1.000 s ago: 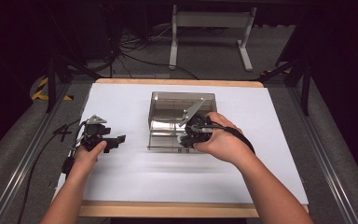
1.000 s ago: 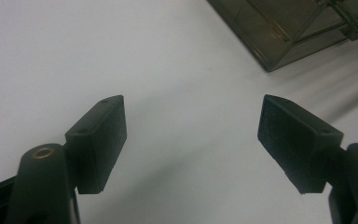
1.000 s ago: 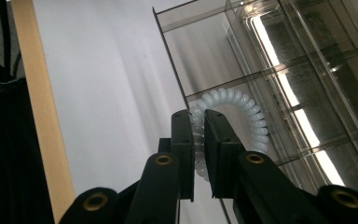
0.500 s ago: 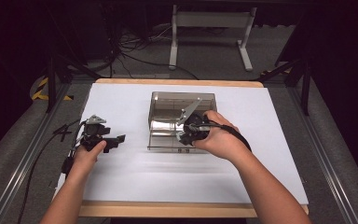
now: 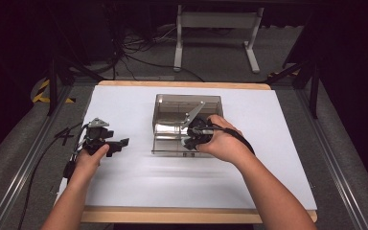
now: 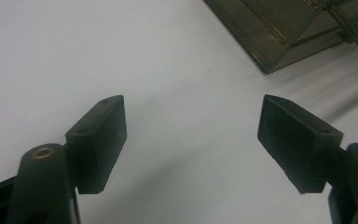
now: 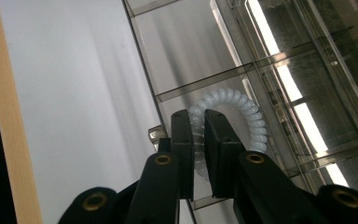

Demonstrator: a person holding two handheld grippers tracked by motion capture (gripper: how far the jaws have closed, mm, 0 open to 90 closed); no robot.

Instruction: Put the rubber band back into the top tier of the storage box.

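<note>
A white spiral hair tie [image 7: 233, 116], a coiled plastic ring, is pinched between the right gripper's [image 7: 198, 140] jaws, its loop arching beyond the jaw tips over the smoky clear compartment box [image 7: 279, 60].

No legible text, label, brand, number or sign anywhere in the three views. Nearest to a marking: yellow-and-black hazard striping [image 5: 52, 92] on the floor left of the table [image 5: 124, 187], without lettering.
</note>
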